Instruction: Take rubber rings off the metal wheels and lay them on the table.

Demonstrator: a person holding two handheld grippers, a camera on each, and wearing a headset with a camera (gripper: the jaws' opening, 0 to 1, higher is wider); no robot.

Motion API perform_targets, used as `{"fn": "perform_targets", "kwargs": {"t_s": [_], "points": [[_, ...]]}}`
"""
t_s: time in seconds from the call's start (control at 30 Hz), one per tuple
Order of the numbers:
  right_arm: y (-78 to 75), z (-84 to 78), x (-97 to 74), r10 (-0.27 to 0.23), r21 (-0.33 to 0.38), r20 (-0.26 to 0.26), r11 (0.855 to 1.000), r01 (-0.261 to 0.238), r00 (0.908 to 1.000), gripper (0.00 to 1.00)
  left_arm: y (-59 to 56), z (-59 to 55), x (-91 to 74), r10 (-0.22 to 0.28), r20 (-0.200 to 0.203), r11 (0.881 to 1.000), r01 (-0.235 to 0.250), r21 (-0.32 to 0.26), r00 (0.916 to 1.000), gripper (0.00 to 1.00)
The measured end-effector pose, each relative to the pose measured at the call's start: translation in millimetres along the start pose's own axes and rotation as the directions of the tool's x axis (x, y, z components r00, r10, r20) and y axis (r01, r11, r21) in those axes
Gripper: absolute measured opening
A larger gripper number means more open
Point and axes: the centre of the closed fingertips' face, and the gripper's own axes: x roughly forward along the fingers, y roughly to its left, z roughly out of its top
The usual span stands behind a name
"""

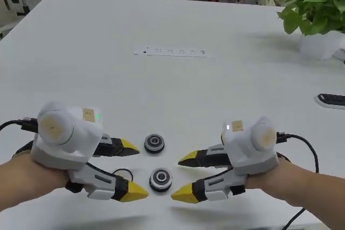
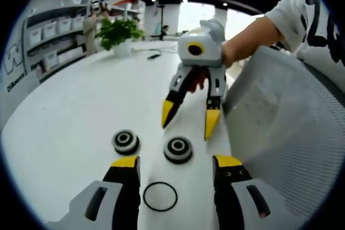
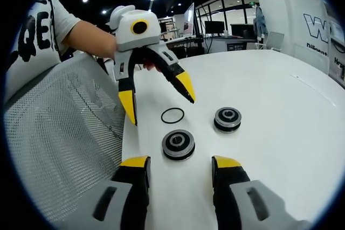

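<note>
Left gripper (image 1: 137,169): jaws spread wide, nothing pinched. Right gripper (image 1: 180,177): same, jaws apart, gripping nothing. Their tips face each other across the near wheel (image 1: 160,179), which sits in the gap between the two and touches neither.

A loose rubber ring (image 2: 160,196) lies flat on the table (image 1: 161,95) between my left jaws, back from the tips and free of both. The far wheel (image 1: 154,143) stands just beyond the near one, near the left gripper's farther tip but apart from it. I can't tell whether either wheel carries a ring.

Edges: the table's near edge runs just behind both grippers, on the person's side. In the left gripper view a grey mesh chair (image 2: 280,133) sits right past that edge.

Room: beyond the far wheel, white tabletop runs out to a power strip (image 1: 172,52), well apart. A plant (image 1: 315,4) stands at the far right corner.
</note>
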Motion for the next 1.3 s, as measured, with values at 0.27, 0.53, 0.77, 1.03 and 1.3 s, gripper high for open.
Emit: {"fn": "perform_targets", "kwargs": {"t_s": [0.27, 0.53, 0.77, 1.03, 1.3], "points": [[-4.2, 0.6, 2.0, -0.007, 0.014, 0.006, 1.0, 0.007, 1.0, 0.37, 4.2, 0.5, 10.3, -0.005, -0.014, 1.0, 0.005, 0.022, 0.9999, 0.46], [-4.9, -0.2, 4.4, -0.004, 0.021, 0.009, 1.0, 0.004, 1.0, 0.33, 3.0, 2.3, 18.3, -0.018, -0.006, 1.0, 0.018, 0.004, 0.9998, 0.43], [-3.9, -0.7, 6.8, 0.003, 0.033, 0.012, 0.999, -0.003, 0.9999, 0.32, 1.9, 3.2, 24.1, -0.027, -0.004, 1.0, 0.027, -0.001, 0.9996, 0.35], [-3.0, -1.3, 8.1, 0.007, 0.046, 0.016, 0.999, -0.008, 0.9998, 0.31, -2.7, 1.9, 30.5, -0.039, -0.009, 0.999, 0.039, 0.006, 0.9992, 0.26], [-1.5, 1.2, 9.1, 0.01, 0.053, 0.029, 0.999, -0.011, 0.9995, 0.3, -3.6, -0.7, 35.4, -0.028, -0.013, 0.999, 0.028, 0.021, 0.9995, 0.2]]}}
